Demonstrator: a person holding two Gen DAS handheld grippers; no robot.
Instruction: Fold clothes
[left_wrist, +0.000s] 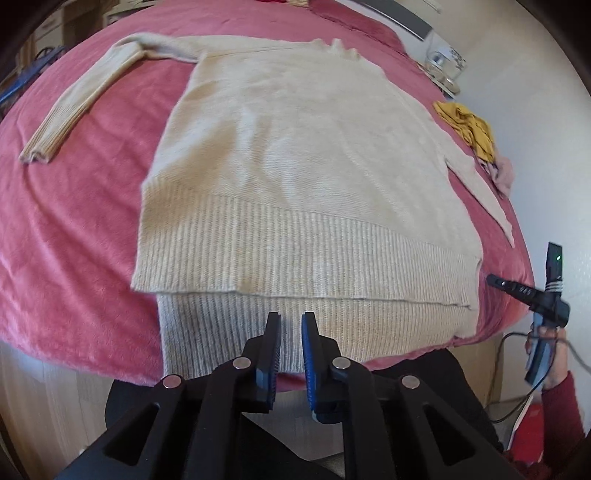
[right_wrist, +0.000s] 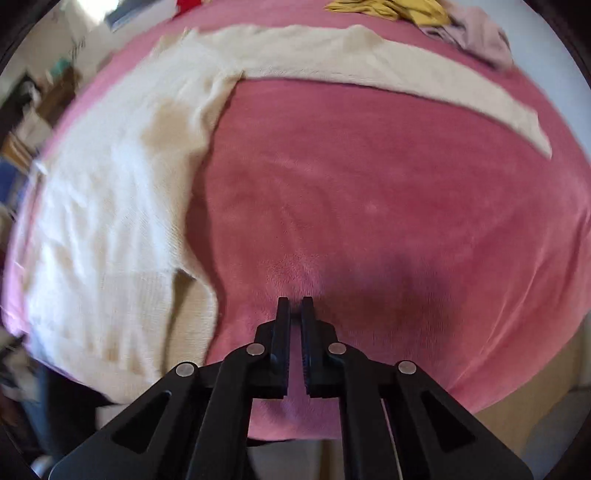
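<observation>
Bed: pink blanket (left_wrist: 74, 229) carries a cream sweater (left_wrist: 295, 155) spread flat, sleeves out, hem hanging over the near edge.
Left gripper (left_wrist: 291, 321): narrow gap, empty, over the hem.
Right gripper (right_wrist: 294, 306): nearly closed, empty, over bare blanket (view blurred).
Tip: pinch both layers of the hem, lift evenly.

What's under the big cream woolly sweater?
The cream knitted sweater lies flat on a pink fuzzy blanket, which shows all around it. Whatever is beneath the sweater's middle is covered, so I cannot see it.
</observation>
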